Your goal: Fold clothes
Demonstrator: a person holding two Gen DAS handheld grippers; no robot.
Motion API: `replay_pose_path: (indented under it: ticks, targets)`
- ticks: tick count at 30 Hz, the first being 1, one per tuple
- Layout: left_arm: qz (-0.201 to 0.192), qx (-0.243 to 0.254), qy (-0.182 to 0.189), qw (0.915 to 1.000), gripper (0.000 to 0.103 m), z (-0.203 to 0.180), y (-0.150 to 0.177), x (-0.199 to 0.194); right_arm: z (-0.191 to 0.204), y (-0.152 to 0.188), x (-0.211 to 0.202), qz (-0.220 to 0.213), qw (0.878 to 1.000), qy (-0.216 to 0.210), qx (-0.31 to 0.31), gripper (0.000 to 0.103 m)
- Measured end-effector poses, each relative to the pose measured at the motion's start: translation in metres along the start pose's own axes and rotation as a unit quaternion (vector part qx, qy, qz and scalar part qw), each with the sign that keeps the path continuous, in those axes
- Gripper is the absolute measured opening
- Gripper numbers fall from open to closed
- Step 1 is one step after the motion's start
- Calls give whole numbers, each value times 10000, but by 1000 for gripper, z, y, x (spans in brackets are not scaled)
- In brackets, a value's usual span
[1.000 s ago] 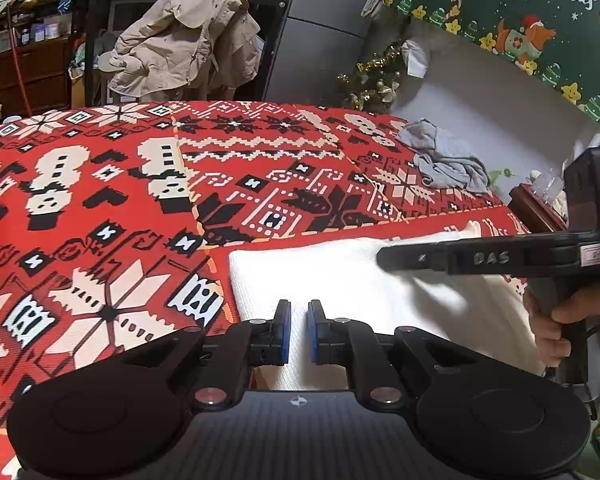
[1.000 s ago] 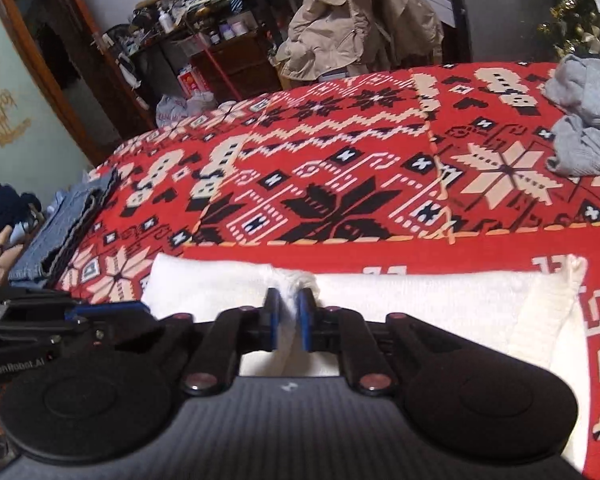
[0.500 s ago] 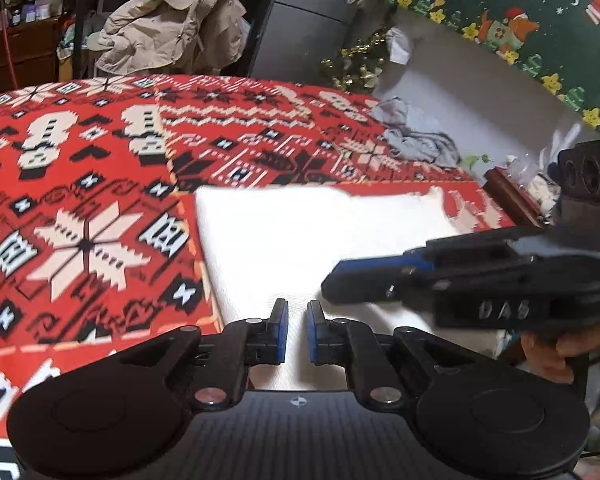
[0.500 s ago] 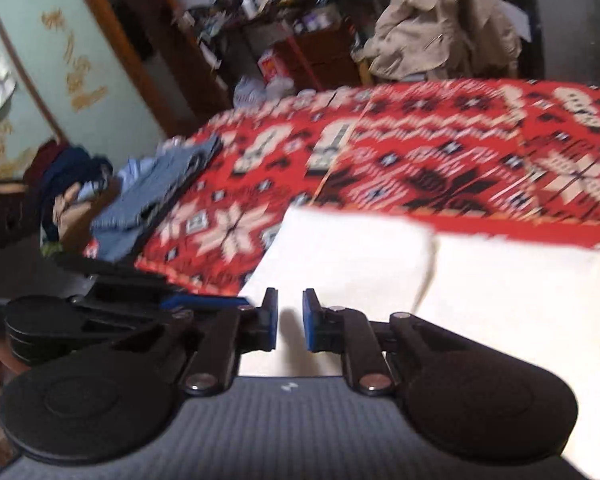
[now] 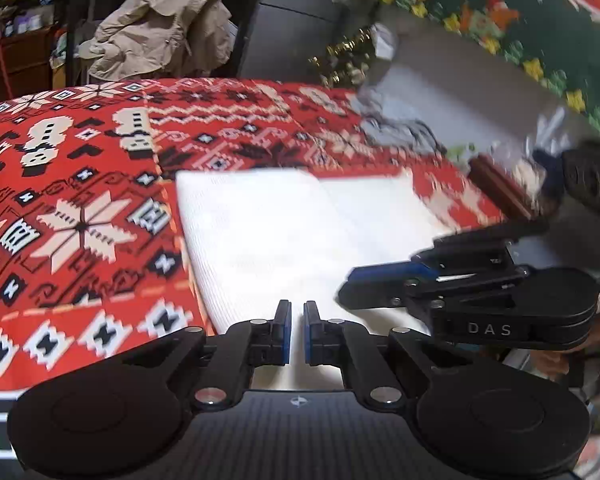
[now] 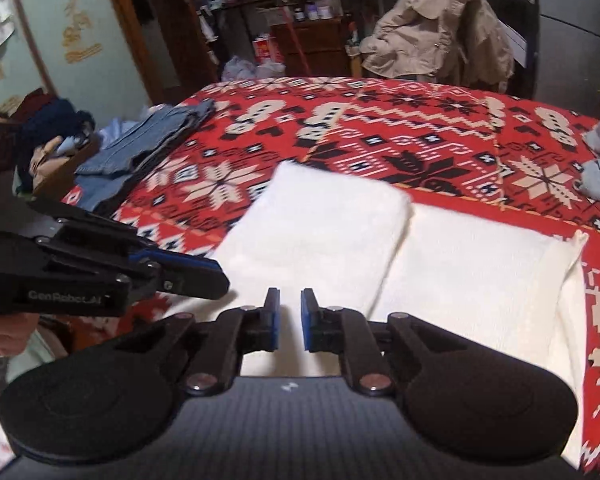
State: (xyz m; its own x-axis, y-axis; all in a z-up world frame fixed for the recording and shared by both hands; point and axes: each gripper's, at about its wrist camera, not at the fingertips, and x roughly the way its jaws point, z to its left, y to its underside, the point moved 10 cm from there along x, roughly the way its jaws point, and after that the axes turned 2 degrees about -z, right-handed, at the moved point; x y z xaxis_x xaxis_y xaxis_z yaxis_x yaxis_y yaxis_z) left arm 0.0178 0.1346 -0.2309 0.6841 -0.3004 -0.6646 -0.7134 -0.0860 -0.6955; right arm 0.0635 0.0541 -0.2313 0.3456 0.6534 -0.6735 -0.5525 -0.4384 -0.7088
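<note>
Left gripper (image 5: 296, 330) and right gripper (image 6: 287, 320) hover over the white garment (image 6: 440, 272); fingers slightly parted, empty.

White garment (image 6: 400, 264) — soft, ribbed knit cloth, matt; red blanket (image 6: 400, 140) under it woven, patterned; both grippers (image 5: 296, 322) (image 6: 286, 312) matt black plastic — blue pads.

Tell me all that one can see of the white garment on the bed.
The white garment looks like a knitted fabric with fine ribs. It lies flat on the red patterned bedcover, near its front edge. One part is folded over the rest, so a thicker panel lies on top with a straight step beside it. A ribbed edge shows at one end. Both grippers hover over the garment's near edge; neither seems to clamp it.
</note>
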Motion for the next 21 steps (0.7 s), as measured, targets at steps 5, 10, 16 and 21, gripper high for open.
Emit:
replay_pose_path:
  ticks: [5, 10, 16, 21]
  targets:
    - [106, 14, 44, 9999, 7, -6, 18, 8, 7, 19, 1, 100, 9997, -1, -207, 12]
    - [167, -76, -38, 9998, 6, -5, 19, -1, -9, 32, -14, 168, 9998, 115, -36, 11]
    - [-316, -295, 157, 9989, 5, -7, 7, -29, -16, 39, -38, 80, 9995, 210, 229, 16]
    - [-89, -439, 32, 9990, 5, 4, 19, -18, 5, 28, -38, -85, 9999, 46, 50, 16]
